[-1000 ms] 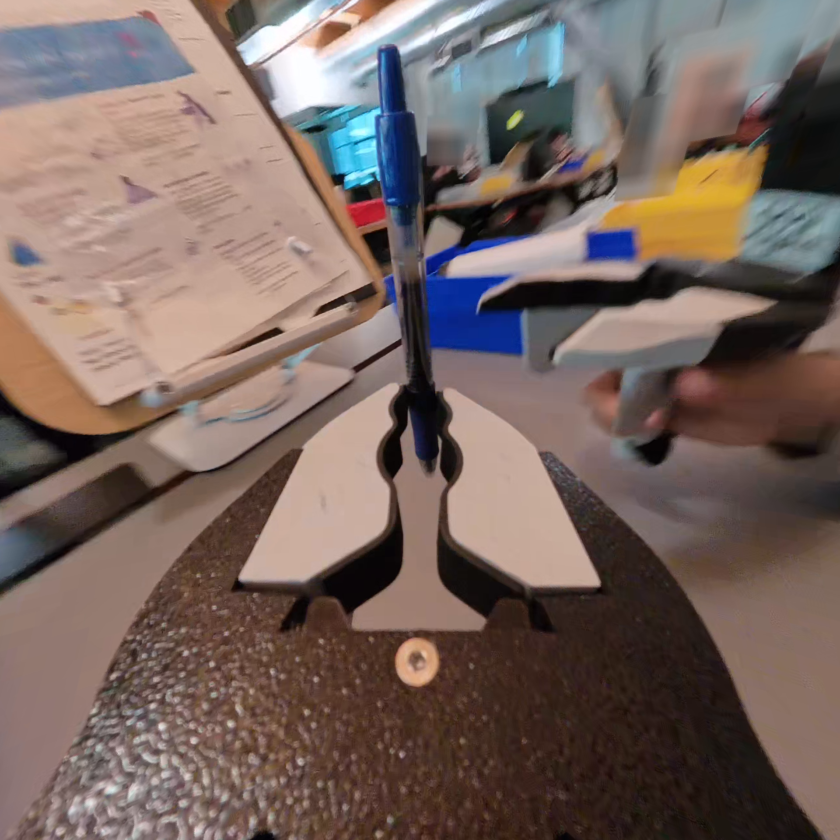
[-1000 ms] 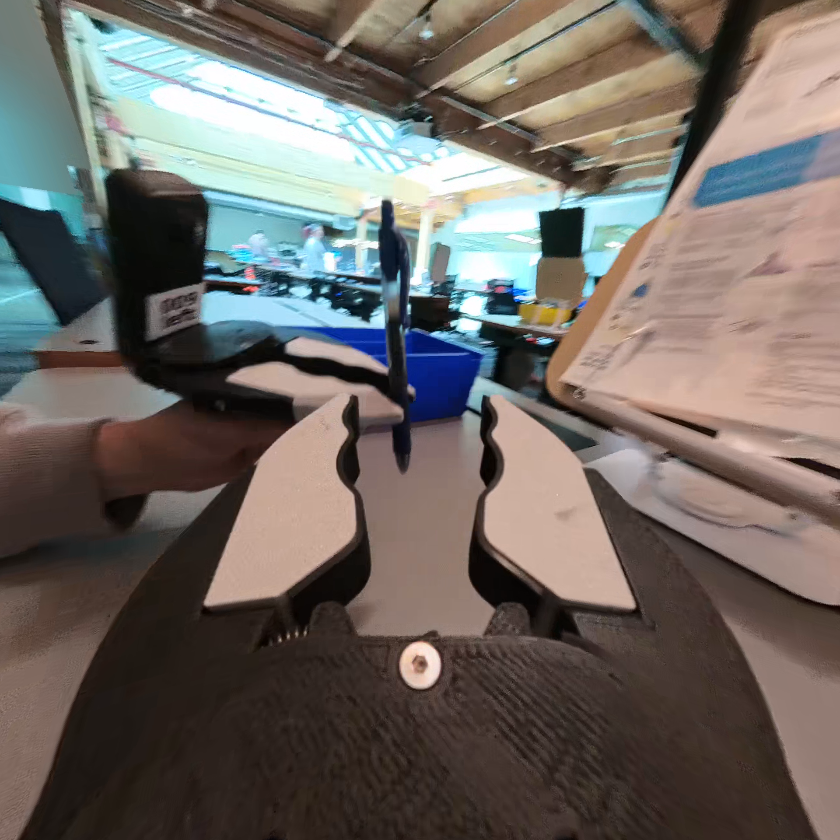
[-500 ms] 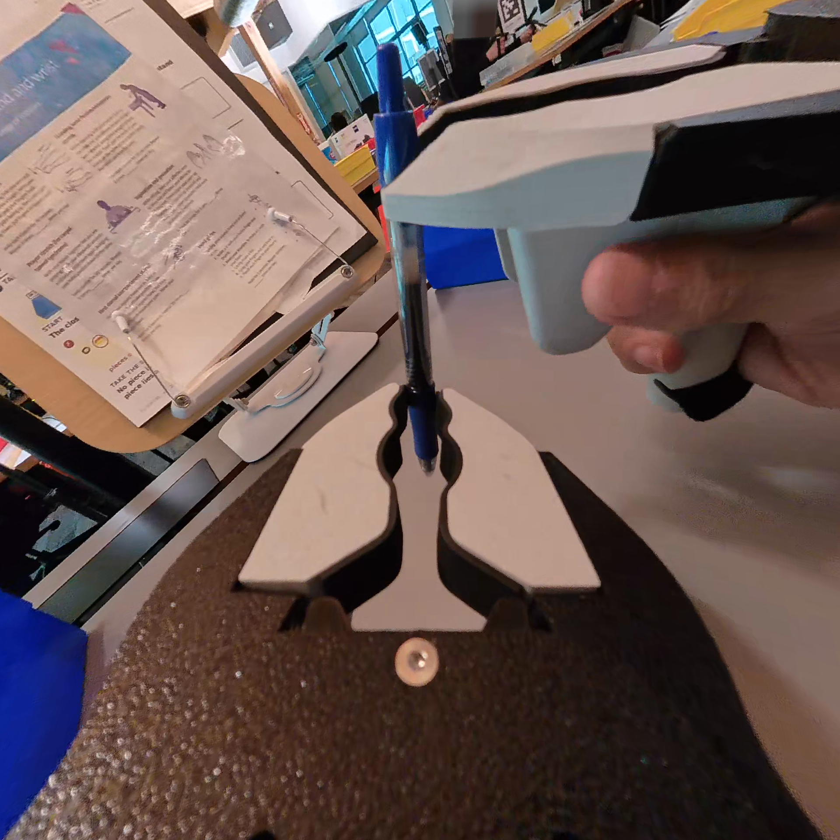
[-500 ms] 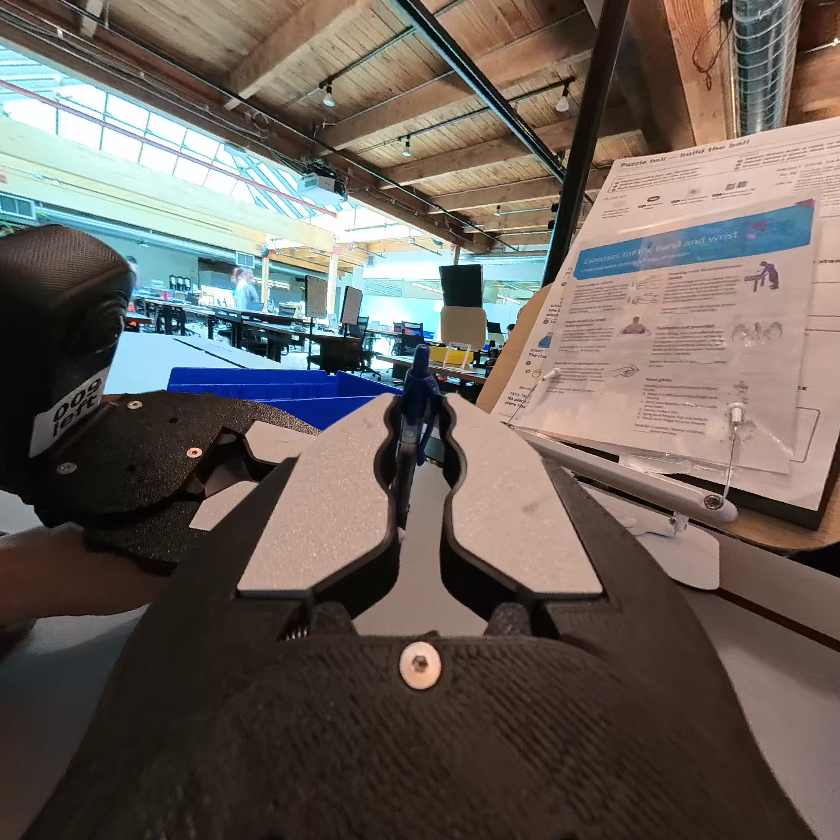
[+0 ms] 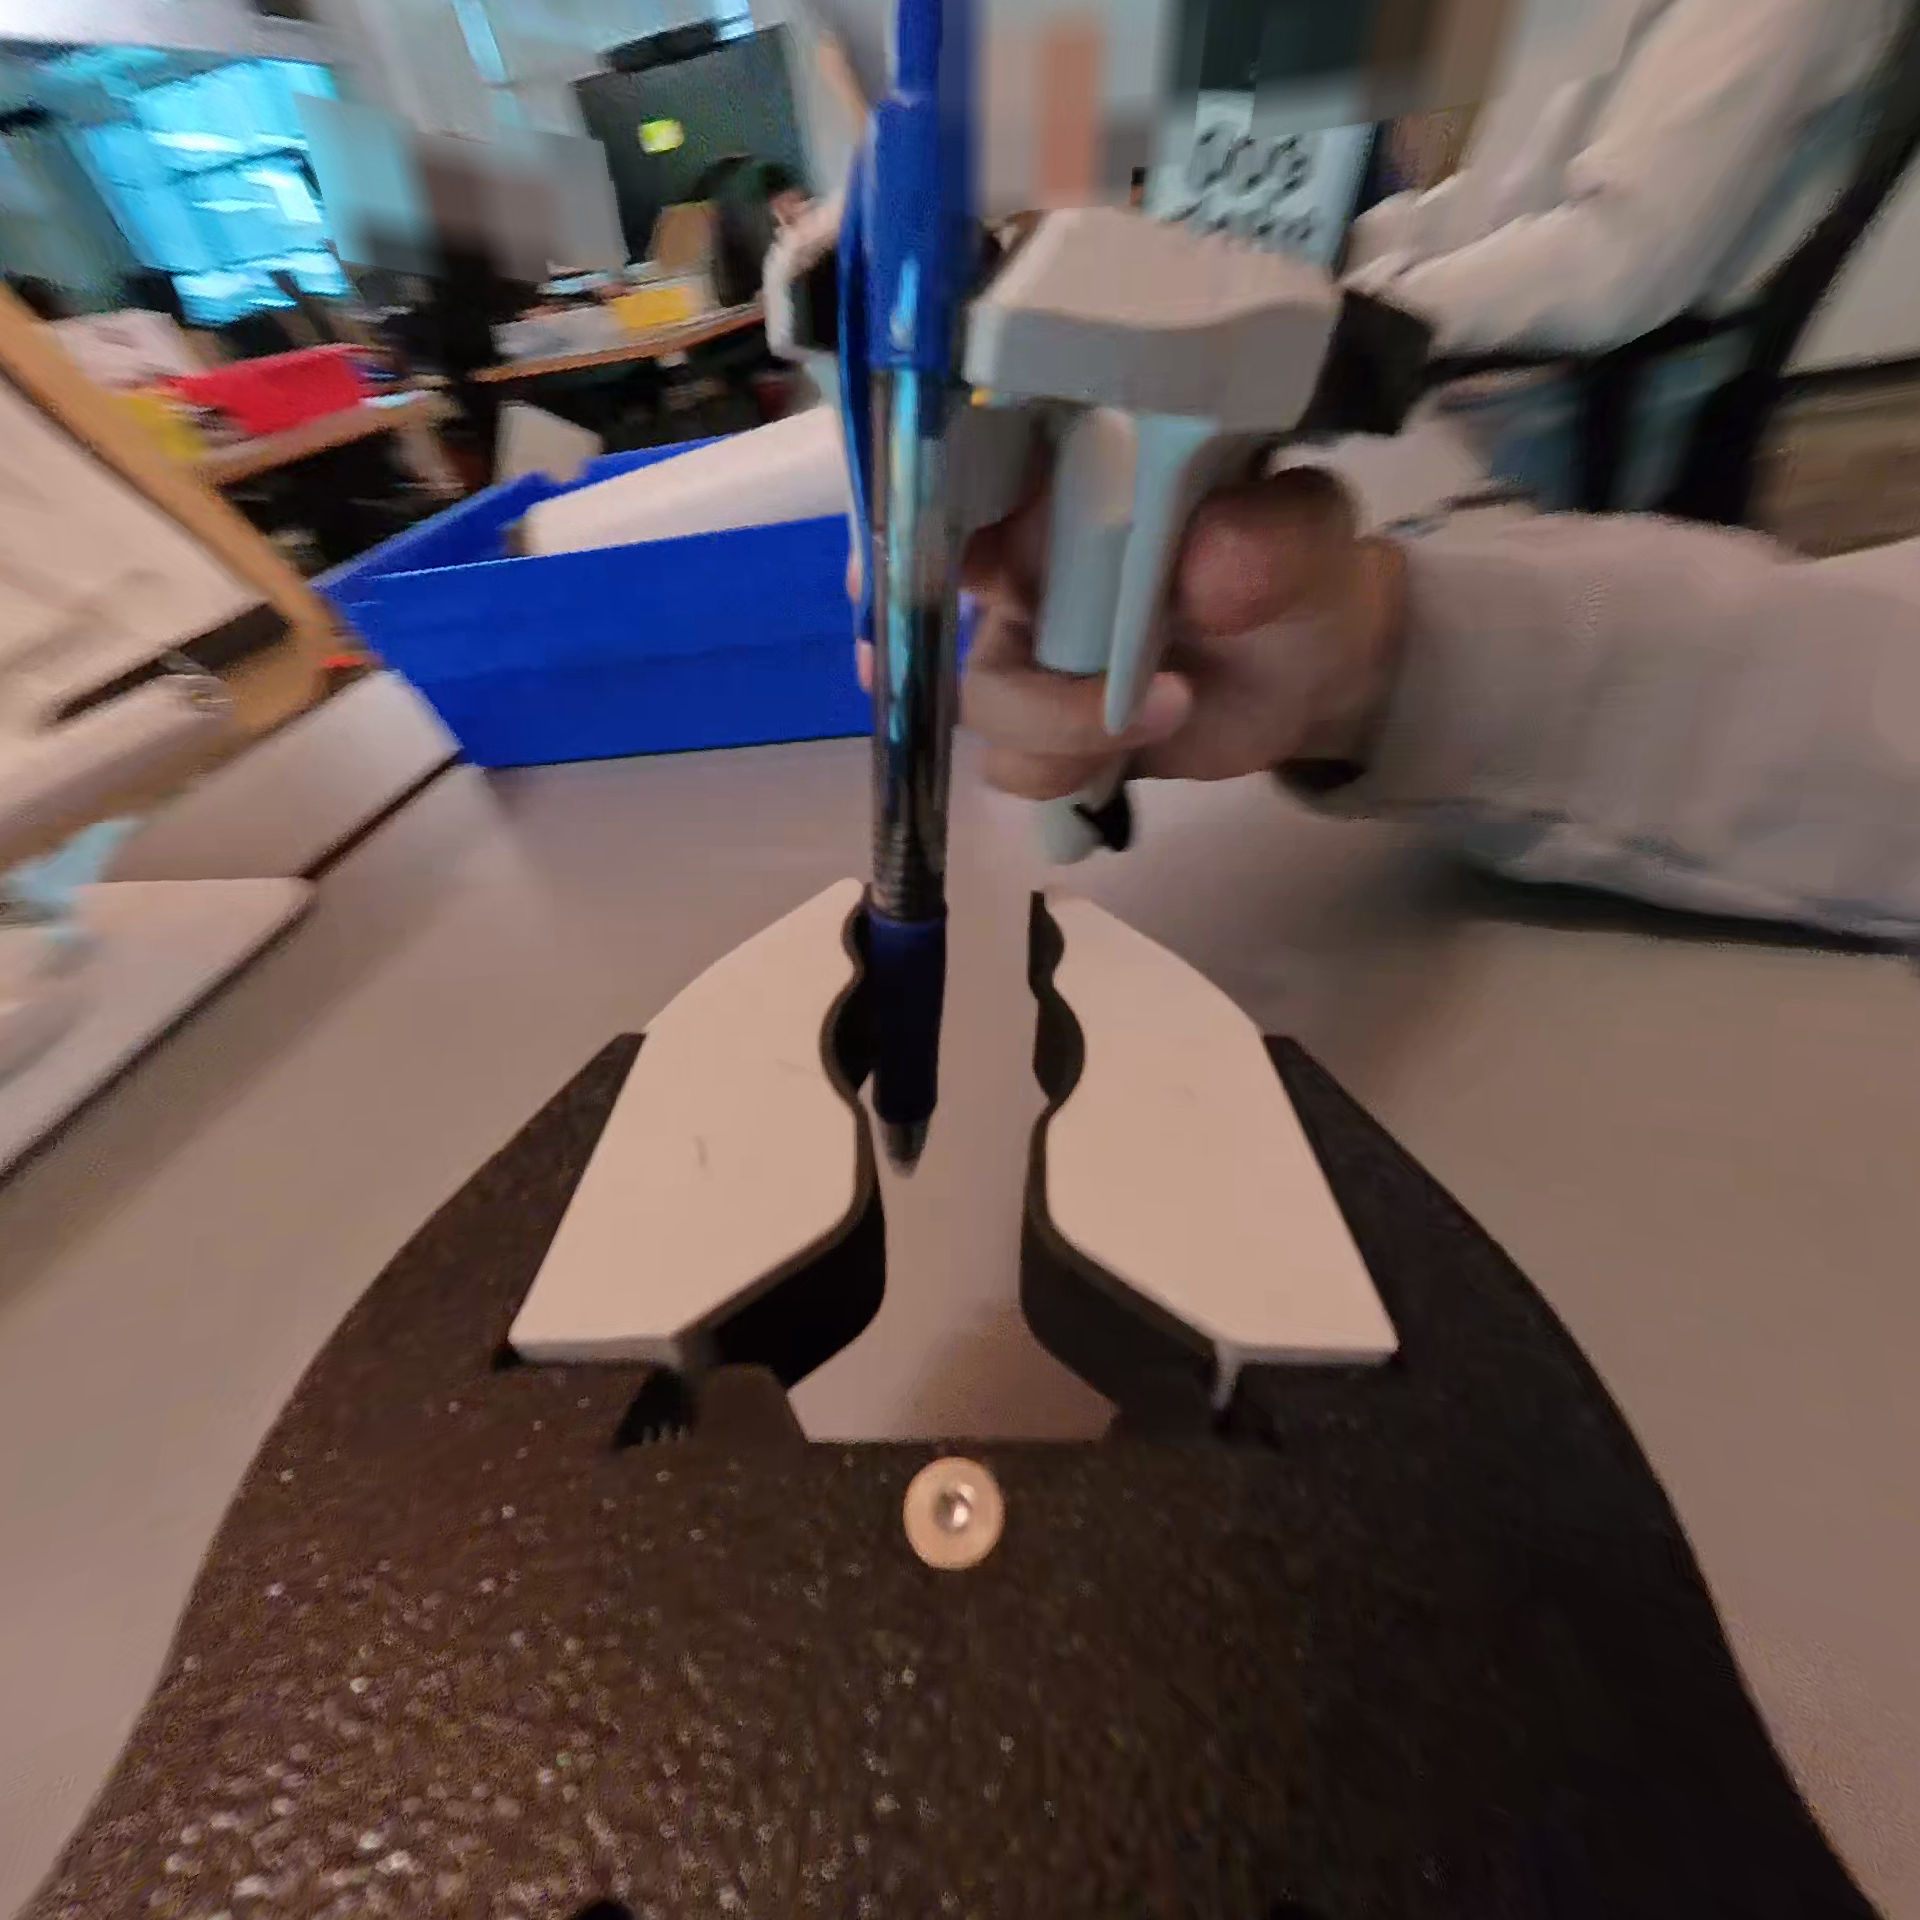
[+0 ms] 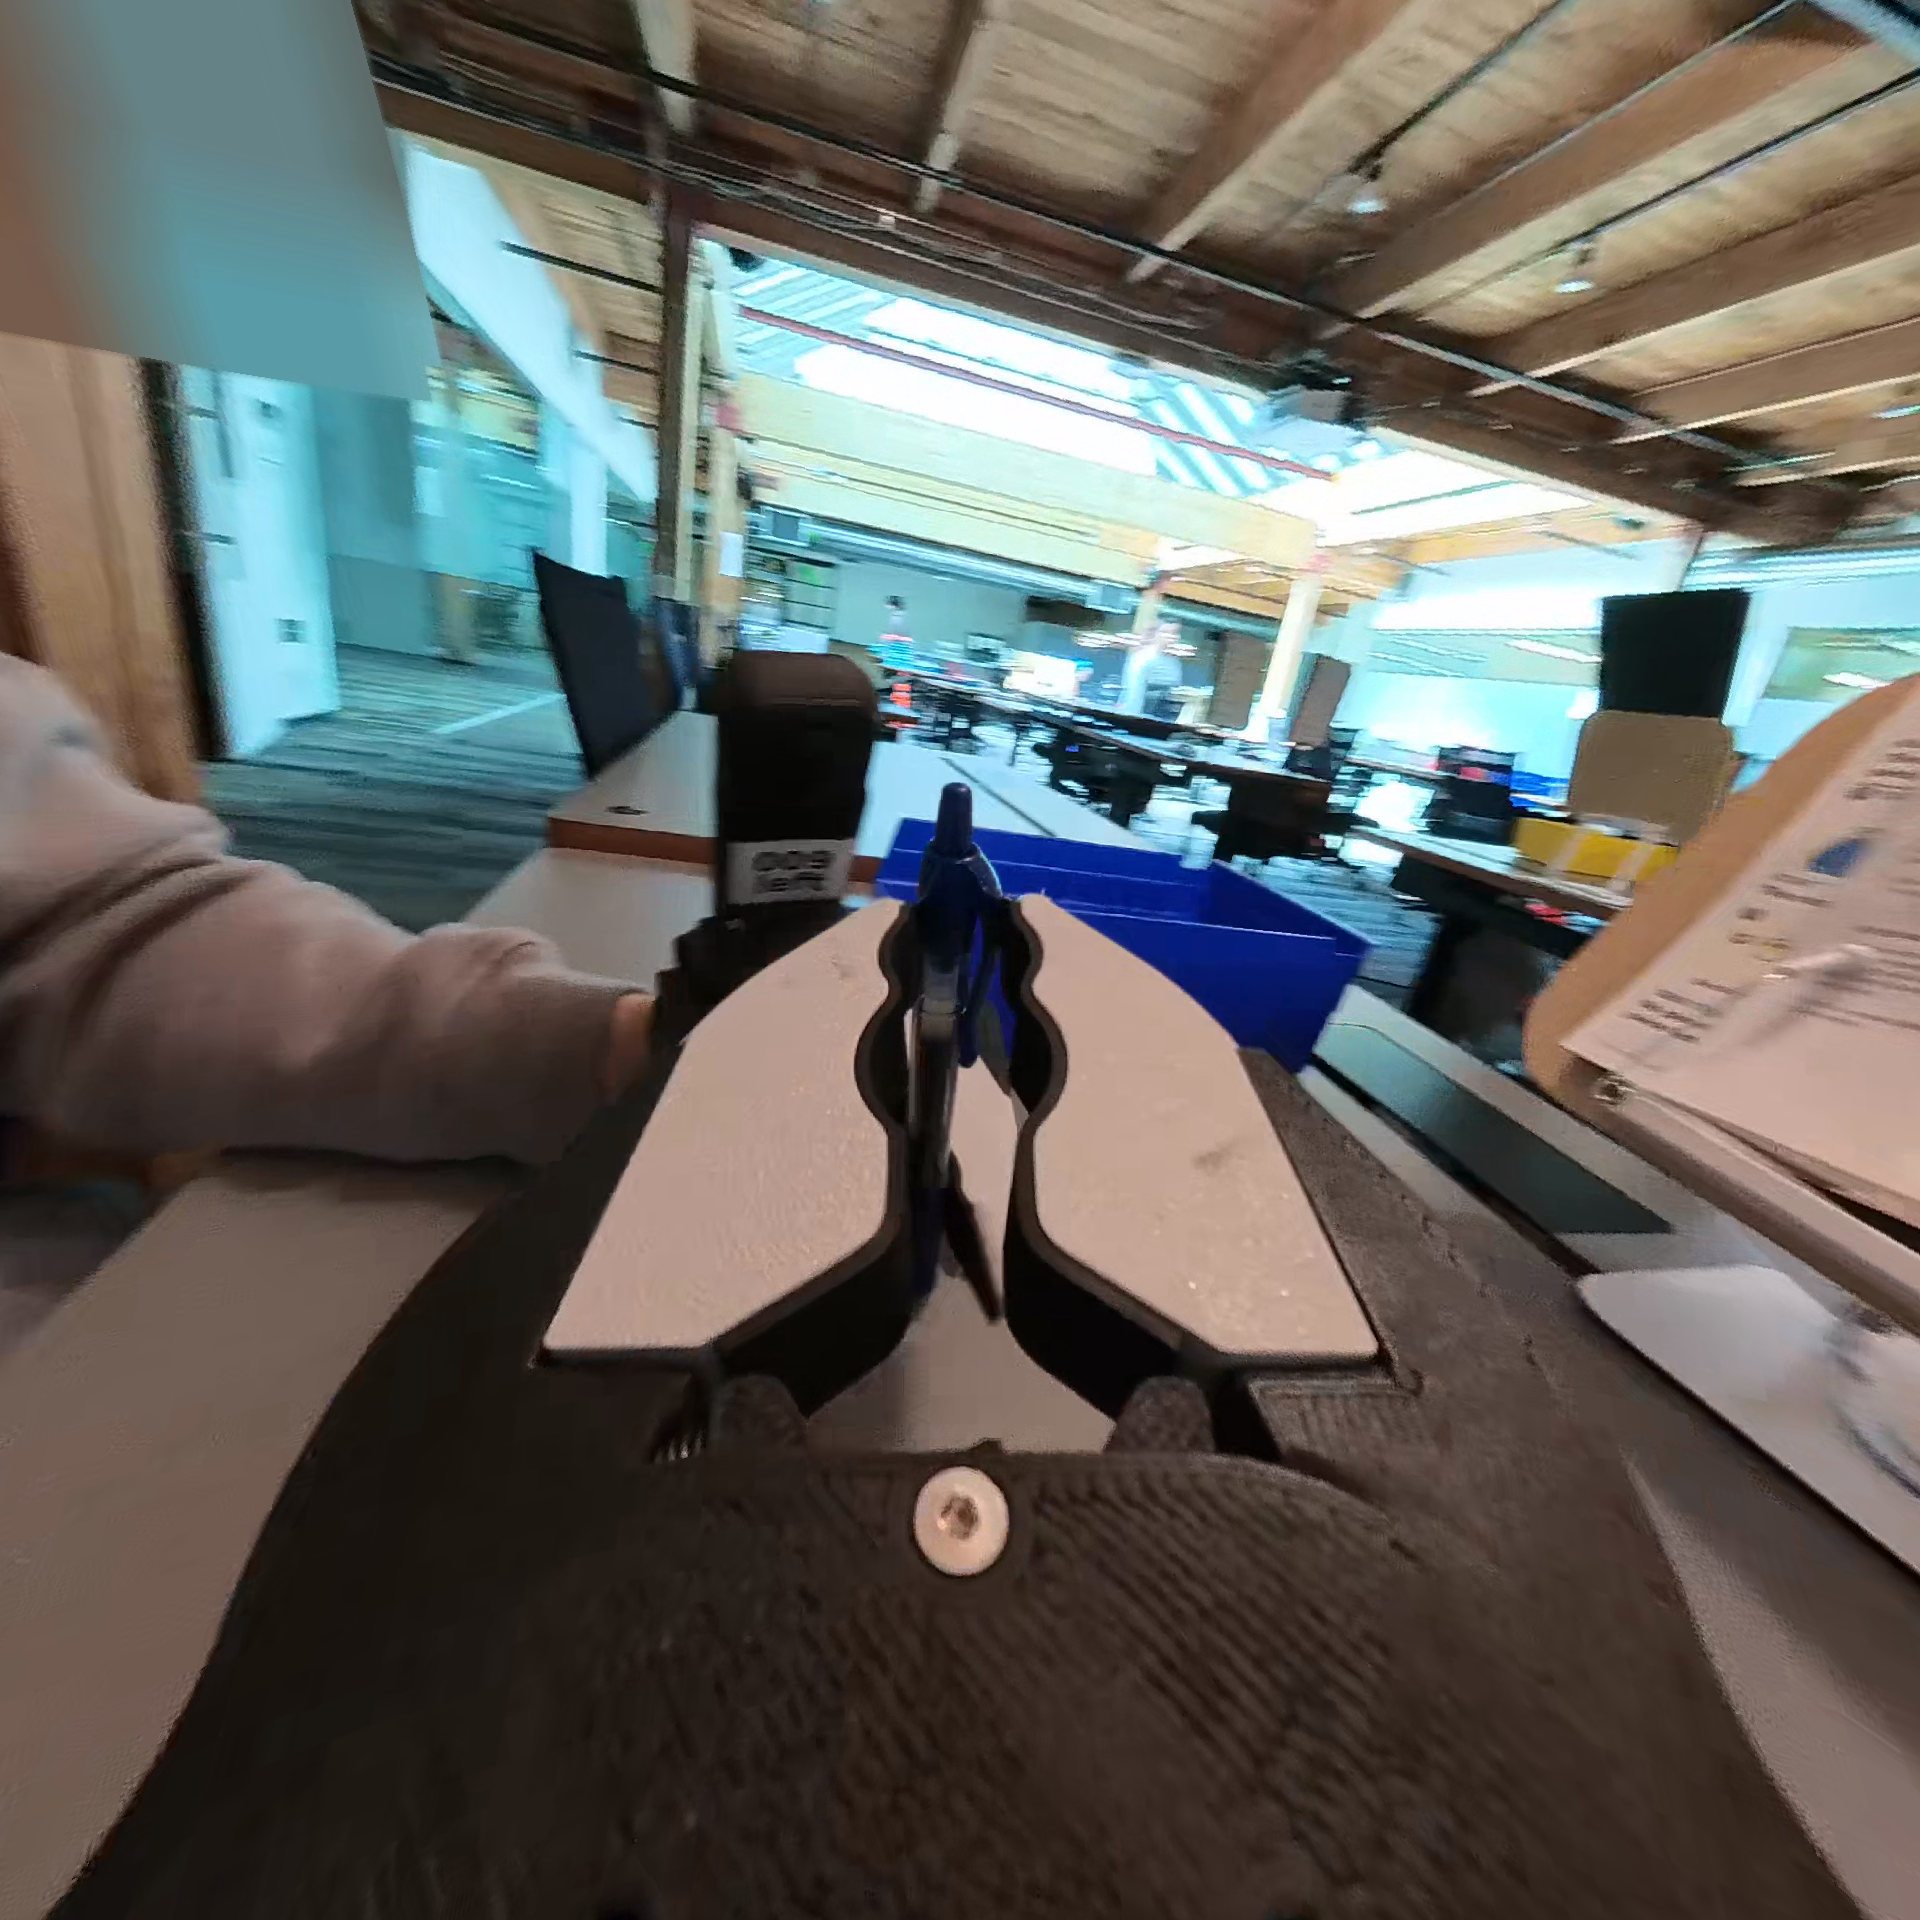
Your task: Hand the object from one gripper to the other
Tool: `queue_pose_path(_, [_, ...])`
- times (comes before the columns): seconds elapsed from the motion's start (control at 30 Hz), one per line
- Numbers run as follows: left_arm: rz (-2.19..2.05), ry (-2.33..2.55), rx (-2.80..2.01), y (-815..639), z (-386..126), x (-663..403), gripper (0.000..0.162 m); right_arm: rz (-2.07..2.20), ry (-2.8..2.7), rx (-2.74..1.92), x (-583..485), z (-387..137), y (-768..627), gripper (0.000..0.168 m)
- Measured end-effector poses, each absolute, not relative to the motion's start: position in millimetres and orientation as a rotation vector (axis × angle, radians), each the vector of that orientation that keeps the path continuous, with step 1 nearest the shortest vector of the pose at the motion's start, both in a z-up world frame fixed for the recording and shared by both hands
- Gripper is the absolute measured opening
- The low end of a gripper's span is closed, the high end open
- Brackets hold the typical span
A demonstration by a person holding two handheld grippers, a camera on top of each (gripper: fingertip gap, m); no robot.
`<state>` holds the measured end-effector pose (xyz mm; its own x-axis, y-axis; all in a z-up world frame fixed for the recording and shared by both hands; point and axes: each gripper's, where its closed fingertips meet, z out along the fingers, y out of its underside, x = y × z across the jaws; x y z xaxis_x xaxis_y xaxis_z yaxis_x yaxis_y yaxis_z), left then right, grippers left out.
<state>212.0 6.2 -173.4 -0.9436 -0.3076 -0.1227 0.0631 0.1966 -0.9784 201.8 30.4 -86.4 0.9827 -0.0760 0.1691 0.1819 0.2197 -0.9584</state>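
While the blue pen (image 5: 906, 644) stood upright over the grey table (image 5: 1507, 1143), the hand-over looked to be at its release step. Seen from the left wrist, the left gripper (image 5: 948, 997) had its fingers spread: the pen's rubber grip lay against the notch of the left finger (image 5: 707, 1143), and a clear gap showed between the pen and the right finger (image 5: 1184, 1143). At about one o'clock from the pen, the right gripper (image 5: 914, 312) met the upper barrel, a person's hand (image 5: 1195, 644) wrapped round its handle.

From the right wrist, the right gripper (image 6: 961, 1029) was pinched on the pen (image 6: 940, 997), both pads close against the barrel with the cap end poking out at twelve o'clock. The black body of the left gripper (image 6: 795, 790) sat at about eleven o'clock, just behind the fingertips. A blue bin (image 6: 1195, 935) stood farther back at one o'clock, and a document stand (image 6: 1766, 987) at three o'clock.

In my judgement the pen's weight had passed to the right gripper. The next move called for drawing the two grippers apart, with the left fingers kept wide so the notch would not drag the grip sideways. Motion blur hid whether the left finger actually pressed on it.
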Motion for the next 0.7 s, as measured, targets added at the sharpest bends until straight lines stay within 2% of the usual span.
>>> queue_pose_path(0.07, [-1.956, 2.257, -0.207, 3.7, -169.4, 198.2, 0.023, -0.113, -0.121, -1.318, 196.5, -84.0, 23.7, 0.015])
queue_pose_path(0.13, [-2.023, 2.265, -0.184, 4.1, -165.5, 193.1, 0.010, -0.070, -0.117, -1.297, 195.0, -81.6, 20.0, 0.015])
queue_pose_path(0.17, [-2.004, 2.248, -0.192, 5.2, -164.4, 196.3, 0.010, -0.083, -0.084, -1.288, 199.7, -81.1, 20.0, 0.015])
queue_pose_path(0.27, [-1.912, 2.146, -0.312, 14.7, -160.3, 217.1, 0.009, -0.216, 0.067, -1.222, 221.8, -79.6, 19.1, 0.017])
queue_pose_path(0.4, [-1.672, 1.909, -0.493, 40.2, -153.5, 252.9, 0.009, -0.354, 0.215, -1.255, 242.8, -89.8, 27.0, 0.034])
queue_pose_path(0.53, [-1.343, 1.791, -0.464, 53.3, -153.7, 267.2, 0.009, -0.362, 0.285, -1.169, 245.8, -85.3, 25.9, 0.035])
queue_pose_path(0.63, [-1.098, 1.727, -0.361, 55.8, -155.8, 270.9, 0.009, -0.337, 0.320, -1.122, 248.6, -80.0, 18.9, 0.030])
queue_pose_path(0.7, [-1.027, 1.712, -0.319, 53.5, -156.3, 270.6, 0.010, -0.339, 0.320, -1.129, 250.0, -81.1, 16.0, 0.011])
